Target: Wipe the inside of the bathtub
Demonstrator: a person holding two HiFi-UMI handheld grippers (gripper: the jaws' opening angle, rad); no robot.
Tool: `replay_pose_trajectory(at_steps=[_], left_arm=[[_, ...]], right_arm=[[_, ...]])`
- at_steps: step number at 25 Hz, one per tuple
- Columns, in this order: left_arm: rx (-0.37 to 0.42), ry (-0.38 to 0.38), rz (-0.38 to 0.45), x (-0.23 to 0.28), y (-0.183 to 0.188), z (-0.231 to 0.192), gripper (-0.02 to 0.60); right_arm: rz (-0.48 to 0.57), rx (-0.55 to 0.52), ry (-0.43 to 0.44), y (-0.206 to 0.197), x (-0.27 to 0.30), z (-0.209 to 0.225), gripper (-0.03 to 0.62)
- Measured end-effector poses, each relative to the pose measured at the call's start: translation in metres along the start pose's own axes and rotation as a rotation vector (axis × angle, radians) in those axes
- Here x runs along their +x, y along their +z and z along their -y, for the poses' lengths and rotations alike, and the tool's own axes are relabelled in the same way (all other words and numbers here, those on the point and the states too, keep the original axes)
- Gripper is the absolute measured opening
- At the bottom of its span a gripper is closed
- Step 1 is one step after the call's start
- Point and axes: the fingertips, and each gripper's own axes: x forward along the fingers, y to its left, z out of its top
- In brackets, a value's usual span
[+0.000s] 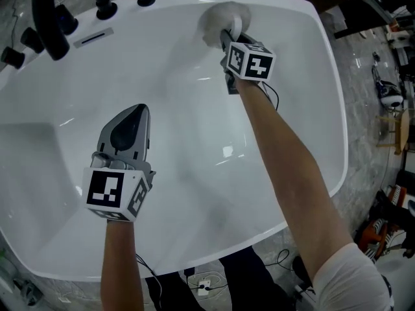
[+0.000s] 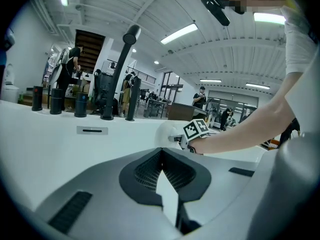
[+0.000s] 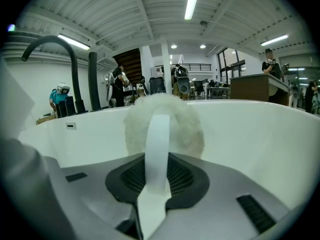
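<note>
One fluffy white pad (image 1: pixel 220 15) — clamped by right gripper (image 1: pixel 227 37) — meets glossy bathtub (image 1: pixel 311 122); left gripper (image 1: pixel 138 113) clenched.

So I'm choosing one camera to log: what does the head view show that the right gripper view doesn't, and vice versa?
Head view only: the left gripper, shut and empty over the bathtub. Right gripper view only: a white band clamped between the jaws, and people beyond the rim. Both: the right gripper, the fluffy white pad, the bathtub and the black faucet.
</note>
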Motion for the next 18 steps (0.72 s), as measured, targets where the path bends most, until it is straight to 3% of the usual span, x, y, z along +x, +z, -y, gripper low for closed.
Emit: replay_pose_trajectory(at_steps=[10, 18], left_arm=[[0.032, 0.035, -0.005, 0.002, 0.005, -0.027, 0.011], [-0.002, 0.052, 0.008, -0.025, -0.004, -0.066, 0.011]], right_arm=[[-0.017, -0.03, 0.098, -0.004, 0.007, -0.109, 0.094], [-0.015, -0.025, 0.118, -0.006, 0.018, -0.158, 0.094]])
